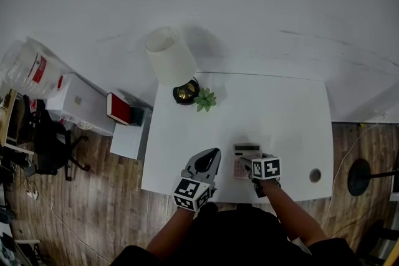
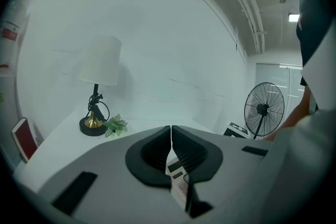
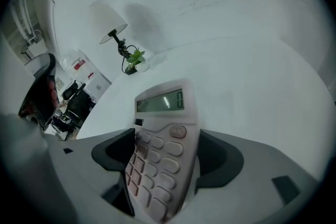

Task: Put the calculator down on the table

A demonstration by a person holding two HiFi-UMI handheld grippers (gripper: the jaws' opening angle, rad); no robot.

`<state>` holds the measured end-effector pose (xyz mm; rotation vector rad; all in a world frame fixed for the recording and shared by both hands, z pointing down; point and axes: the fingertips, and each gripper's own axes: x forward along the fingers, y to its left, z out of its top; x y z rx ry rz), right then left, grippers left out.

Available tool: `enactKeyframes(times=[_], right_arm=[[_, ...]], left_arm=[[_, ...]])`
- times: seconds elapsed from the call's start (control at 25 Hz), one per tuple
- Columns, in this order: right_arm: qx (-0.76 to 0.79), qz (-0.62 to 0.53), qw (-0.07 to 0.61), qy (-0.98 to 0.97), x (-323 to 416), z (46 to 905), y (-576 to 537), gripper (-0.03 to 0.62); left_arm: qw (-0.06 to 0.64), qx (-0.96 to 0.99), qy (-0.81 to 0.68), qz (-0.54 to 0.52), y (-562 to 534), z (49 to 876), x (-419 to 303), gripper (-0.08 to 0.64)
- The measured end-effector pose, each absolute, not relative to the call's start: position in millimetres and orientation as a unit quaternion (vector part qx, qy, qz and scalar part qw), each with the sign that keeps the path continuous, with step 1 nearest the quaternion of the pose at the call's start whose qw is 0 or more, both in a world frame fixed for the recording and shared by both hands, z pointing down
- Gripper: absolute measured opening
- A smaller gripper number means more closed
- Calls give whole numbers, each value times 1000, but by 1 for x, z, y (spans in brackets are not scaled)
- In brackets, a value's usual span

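Straddling calculator (image 3: 163, 134), R gripper (image 3: 168, 157) fingers released; L gripper (image 2: 171, 139) fingers clenched over table (image 1: 280, 115).

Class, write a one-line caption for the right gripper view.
Pink calculator between the right gripper's open jaws, white table and lamp beyond.

head view: from above, steeply down; far; whole white rectangular table (image 1: 293, 115) in frame
left gripper view: low over table, near level; faces white-shaded lamp with black-and-brass base (image 2: 101, 63)
right gripper view: tilted down; pink keypad calculator (image 3: 163, 155) very close
shared: lamp, small green plant (image 1: 205, 99); all three views
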<state>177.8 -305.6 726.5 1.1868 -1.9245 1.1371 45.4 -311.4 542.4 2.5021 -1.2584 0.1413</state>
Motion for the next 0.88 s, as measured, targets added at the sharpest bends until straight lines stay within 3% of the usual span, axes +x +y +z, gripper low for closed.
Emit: enactKeyframes(times=[0.52,0.88], right_arm=[[492,401,311,-707,191,717,-305,420],[489,266,259,-789,184,603,-322,365]], left_arm=[[156,886,-433,51,-314,535,54,23],[152,893,-421,56,-311,528,57,23]])
